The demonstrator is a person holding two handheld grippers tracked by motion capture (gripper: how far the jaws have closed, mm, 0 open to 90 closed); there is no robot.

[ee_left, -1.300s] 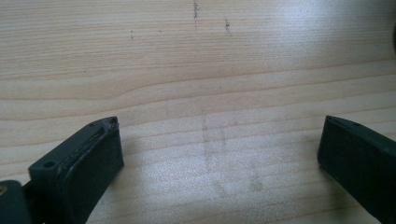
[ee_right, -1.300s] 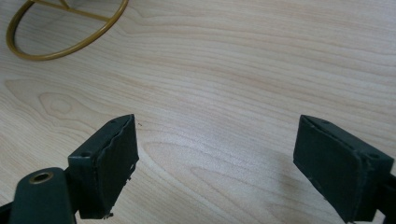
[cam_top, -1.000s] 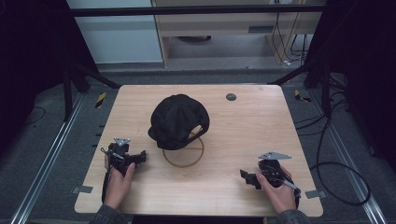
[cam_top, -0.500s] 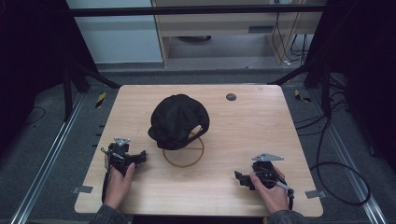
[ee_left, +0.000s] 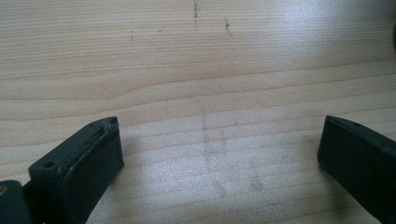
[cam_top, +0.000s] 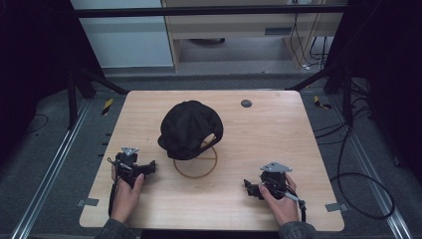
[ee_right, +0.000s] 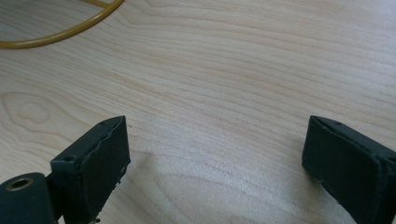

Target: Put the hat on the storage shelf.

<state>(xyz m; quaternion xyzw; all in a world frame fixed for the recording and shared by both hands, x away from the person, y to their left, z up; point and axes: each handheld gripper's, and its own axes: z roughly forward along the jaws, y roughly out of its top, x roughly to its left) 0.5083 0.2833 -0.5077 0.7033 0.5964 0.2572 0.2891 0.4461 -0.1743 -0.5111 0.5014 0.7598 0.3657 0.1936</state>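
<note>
A black cap (cam_top: 189, 128) sits on a stand above a thin yellow-brown ring (cam_top: 195, 162) near the table's middle. My left gripper (cam_top: 149, 168) rests low on the wood (ee_left: 205, 84) at the front left, a short way left of the ring, jaws wide apart with nothing between them (ee_left: 217, 154). My right gripper (cam_top: 249, 188) lies at the front right, pointing left toward the ring, open and empty (ee_right: 215, 154). An arc of the ring (ee_right: 65, 32) shows at the top left of the right gripper view.
A small dark round disc (cam_top: 246, 103) lies near the table's far edge. The wooden table (cam_top: 278, 134) stands between metal rails; cables (cam_top: 358, 174) trail on the floor at the right. Shelving stands beyond the far edge.
My right gripper has slid left along the front of the table, toward the ring. The left gripper and the cap have stayed put.
</note>
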